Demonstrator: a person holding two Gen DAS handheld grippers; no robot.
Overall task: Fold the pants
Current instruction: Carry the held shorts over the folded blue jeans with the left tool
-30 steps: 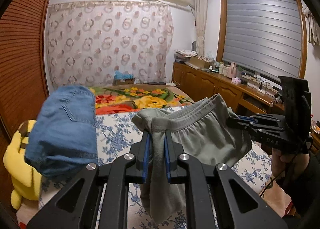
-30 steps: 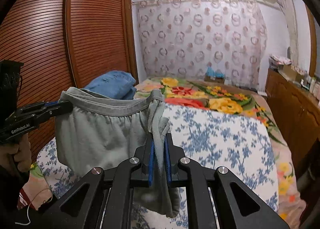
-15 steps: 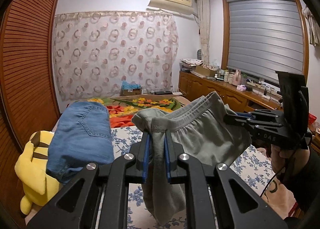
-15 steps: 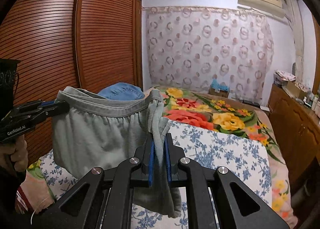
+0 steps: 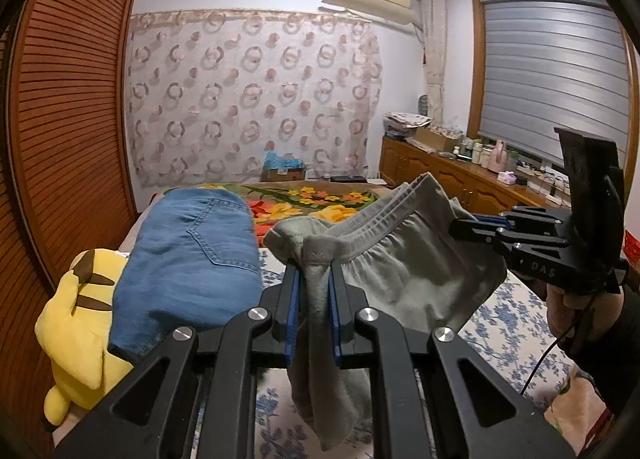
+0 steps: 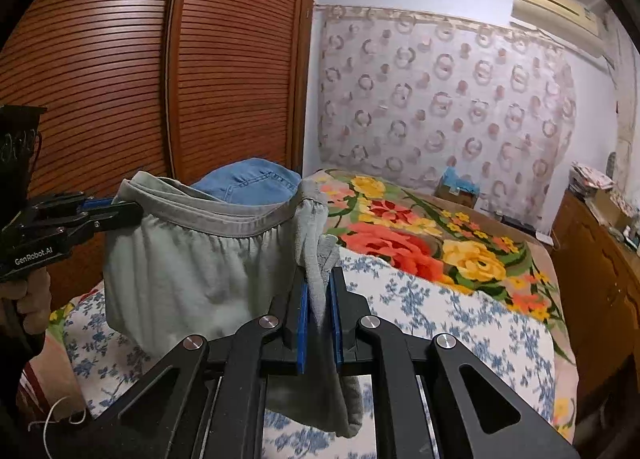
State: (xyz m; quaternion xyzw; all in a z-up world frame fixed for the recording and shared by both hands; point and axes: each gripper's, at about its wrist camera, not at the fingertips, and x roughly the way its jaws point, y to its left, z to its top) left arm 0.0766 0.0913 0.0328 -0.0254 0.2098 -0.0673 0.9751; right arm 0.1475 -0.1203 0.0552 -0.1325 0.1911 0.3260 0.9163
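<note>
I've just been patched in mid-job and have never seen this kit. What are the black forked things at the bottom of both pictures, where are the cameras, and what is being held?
There is no robot arm: a person holds a two-finger gripper in each hand, with a fisheye camera on each looking along its fingers. The black forks are the grippers. In the left camera's picture the left gripper is in front and the right gripper shows at the side; the right camera's picture shows the right gripper close up.

Both are shut on the waistband of the grey pants, which hang between them above the bed. On the bed lie folded blue jeans, a yellow plush toy and a flowered blanket.
</note>
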